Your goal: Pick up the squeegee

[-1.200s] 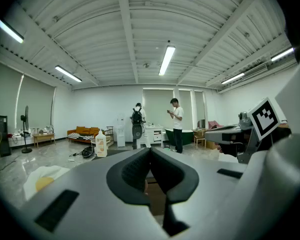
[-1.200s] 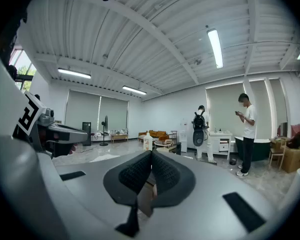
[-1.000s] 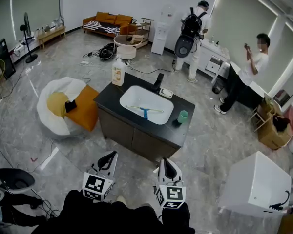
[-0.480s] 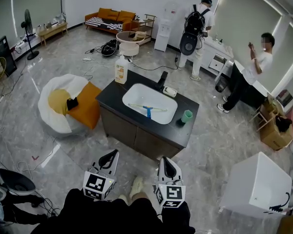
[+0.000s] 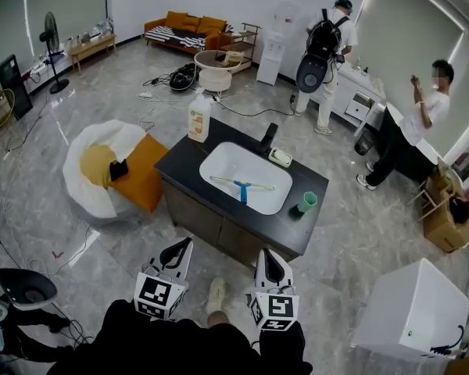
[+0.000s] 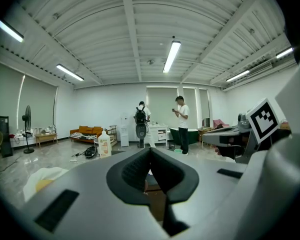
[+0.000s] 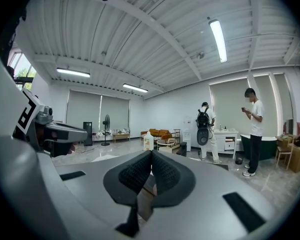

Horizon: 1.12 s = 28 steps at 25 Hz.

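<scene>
Squeegee in sink; blade detail unclear.

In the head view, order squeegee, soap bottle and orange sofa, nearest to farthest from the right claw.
1. Squeegee, in the basin ahead of the right claw.
2. Soap bottle, far-left corner of the counter.
3. Orange sofa, across the room.

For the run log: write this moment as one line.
squeegee: lying in sink, untouched | left gripper: shut, empty | right gripper: shut, empty
</scene>
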{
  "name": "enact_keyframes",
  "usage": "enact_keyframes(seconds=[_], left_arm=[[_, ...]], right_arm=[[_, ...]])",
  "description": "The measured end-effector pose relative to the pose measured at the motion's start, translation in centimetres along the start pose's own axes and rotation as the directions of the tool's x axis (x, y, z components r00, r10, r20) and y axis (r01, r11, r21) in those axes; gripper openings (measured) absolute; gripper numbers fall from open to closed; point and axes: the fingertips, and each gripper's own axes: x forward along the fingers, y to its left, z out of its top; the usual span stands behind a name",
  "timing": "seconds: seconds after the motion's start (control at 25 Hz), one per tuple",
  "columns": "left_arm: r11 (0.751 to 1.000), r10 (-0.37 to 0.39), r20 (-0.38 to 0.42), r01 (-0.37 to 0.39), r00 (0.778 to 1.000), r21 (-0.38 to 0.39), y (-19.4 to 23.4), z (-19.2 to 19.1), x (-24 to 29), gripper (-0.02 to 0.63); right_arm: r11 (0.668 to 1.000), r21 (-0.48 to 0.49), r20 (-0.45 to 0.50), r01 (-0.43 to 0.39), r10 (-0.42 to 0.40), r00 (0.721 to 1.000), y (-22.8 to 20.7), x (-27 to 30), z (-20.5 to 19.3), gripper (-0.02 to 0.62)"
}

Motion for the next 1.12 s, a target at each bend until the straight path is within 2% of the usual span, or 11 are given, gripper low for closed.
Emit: enact_keyframes(seconds=[0.64, 1.12], left_arm=[[0.999, 0.027, -0.039, -0.028, 0.999, -0.026, 5.5, 2.1, 16.6, 0.018], [0.997, 0.077, -0.043, -0.078, 0.996, -0.028, 7.0, 3.1, 24.5, 0.018]], right_arm=[[0.998, 0.01, -0.057, -0.067, 0.068, 0.996, -7.5, 16.6, 0.9, 0.017], [0.994, 0.024, -0.039, -0.111, 0.112, 0.993, -12.6, 23.9, 1.3, 0.017]])
